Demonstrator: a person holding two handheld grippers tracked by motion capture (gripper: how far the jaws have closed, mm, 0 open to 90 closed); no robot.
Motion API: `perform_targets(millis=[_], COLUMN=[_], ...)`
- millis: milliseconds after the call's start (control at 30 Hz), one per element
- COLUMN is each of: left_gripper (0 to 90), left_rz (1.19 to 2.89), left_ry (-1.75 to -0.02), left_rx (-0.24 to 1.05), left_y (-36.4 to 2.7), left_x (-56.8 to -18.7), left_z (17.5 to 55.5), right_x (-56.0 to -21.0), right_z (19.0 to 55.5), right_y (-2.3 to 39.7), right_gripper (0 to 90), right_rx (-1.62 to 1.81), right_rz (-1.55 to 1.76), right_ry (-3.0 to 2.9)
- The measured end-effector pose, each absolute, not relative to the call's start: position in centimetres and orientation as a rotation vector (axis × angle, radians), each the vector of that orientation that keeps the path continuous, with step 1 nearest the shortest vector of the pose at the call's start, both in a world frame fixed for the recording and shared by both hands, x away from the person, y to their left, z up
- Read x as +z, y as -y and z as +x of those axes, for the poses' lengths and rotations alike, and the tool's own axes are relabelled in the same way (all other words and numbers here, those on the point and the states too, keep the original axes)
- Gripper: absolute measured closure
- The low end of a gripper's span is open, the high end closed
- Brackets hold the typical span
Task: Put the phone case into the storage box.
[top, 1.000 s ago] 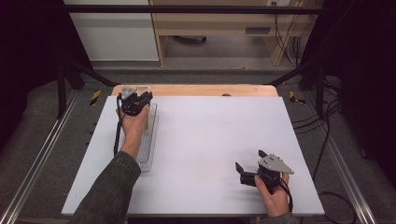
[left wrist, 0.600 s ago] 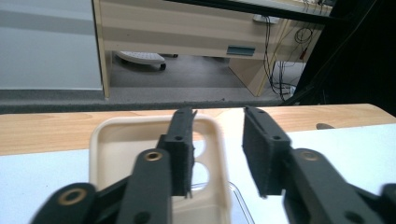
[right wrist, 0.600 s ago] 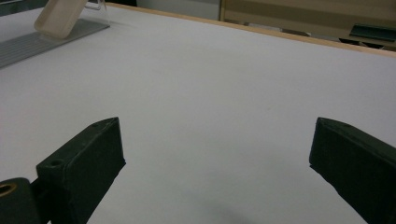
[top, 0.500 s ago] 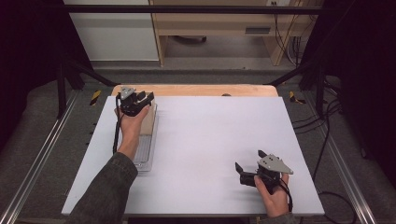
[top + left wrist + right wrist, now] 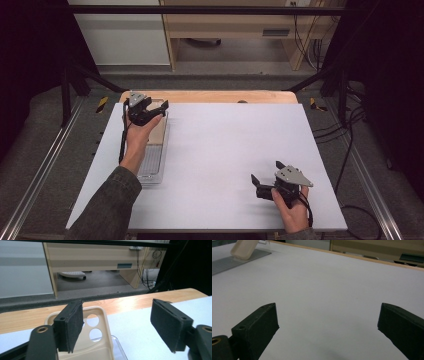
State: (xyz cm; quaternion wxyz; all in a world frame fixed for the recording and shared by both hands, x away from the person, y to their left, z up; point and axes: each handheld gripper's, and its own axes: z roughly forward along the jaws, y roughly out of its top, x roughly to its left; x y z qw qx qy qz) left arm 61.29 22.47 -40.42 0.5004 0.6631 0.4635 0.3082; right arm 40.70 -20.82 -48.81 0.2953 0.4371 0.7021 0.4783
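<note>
My left tongs (image 5: 150,108) have just been opening over the light, slippery phone case (image 5: 93,340) at the table's far-left corner; I'd grip its rim. Right tongs (image 5: 265,181) gape empty.

The beige phone case (image 5: 86,340) is partly hidden behind the left tongs (image 5: 117,327).

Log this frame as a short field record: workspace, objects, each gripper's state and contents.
surface: white table top
objects: beige phone case lying in a clear tray, far left
left gripper: above the case, jaws just been opening, nothing between the pads
right gripper: near right, low over bare table, jaws wide, nothing between them
</note>
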Motion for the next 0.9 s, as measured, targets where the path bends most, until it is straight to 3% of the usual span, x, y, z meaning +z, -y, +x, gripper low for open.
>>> perform_targets(millis=[500, 900], left_gripper=[16.9, 15.1], left_rz=[1.663, 1.78], left_ry=[-1.067, -0.923], left_rx=[0.751, 0.929], left_y=[-21.7, -20.4], left_x=[-39.8, -38.9], left_z=[60.4, 59.0], right_x=[-48.8, -48.7], right_z=[40.6, 40.6], right_y=[20.8, 20.7], right_gripper=[3.0, 3.0], right_rx=[1.268, 1.267], right_rz=[1.157, 1.153], right_ry=[-1.868, -1.87])
